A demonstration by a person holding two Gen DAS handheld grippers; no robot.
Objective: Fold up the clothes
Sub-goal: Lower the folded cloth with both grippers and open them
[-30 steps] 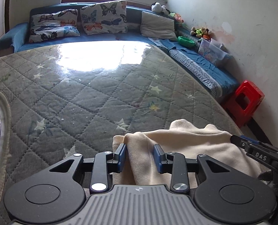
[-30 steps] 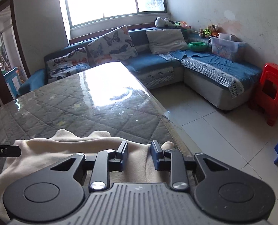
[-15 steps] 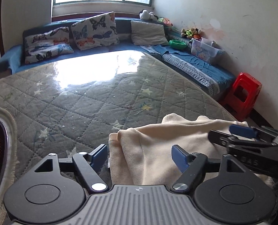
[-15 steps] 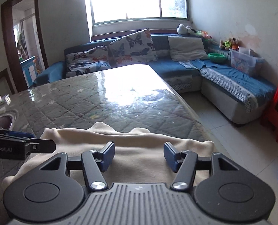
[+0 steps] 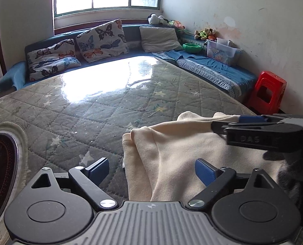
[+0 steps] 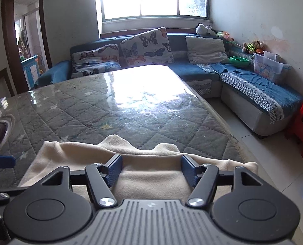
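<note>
A cream, fleecy garment [image 5: 184,155] lies in soft folds on the quilted grey-green counter [image 5: 94,112], under a glossy clear cover that throws back the window glare. The cloth sits at the counter's near end, close to its right-hand edge, with a doubled fold along the side that faces the counter's middle.

The left claw [image 5: 151,172] hangs just above that folded side, its blue-padded fingers [image 5: 204,172] spread wide apart and gripping nothing; one pad is over bare counter beside the garment, the other over the cloth. The right claw [image 6: 151,168] is over the garment's middle, fingers likewise spread wide, with the cream fabric showing between them and no pinch on it. From the left wrist view the right claw reaches in sideways across the far part of the garment; whether it touches the cloth there I cannot tell.

Beyond the far end of the counter runs a dark blue corner sofa [image 6: 192,73] with butterfly-print cushions [image 6: 147,47] and a plain grey cushion [image 6: 206,50]. Further along the sofa from the counter stand a green bowl [image 6: 239,61] and a clear plastic storage box [image 6: 269,67]. A red plastic stool [image 5: 268,92] stands on the floor past the counter's right edge.
</note>
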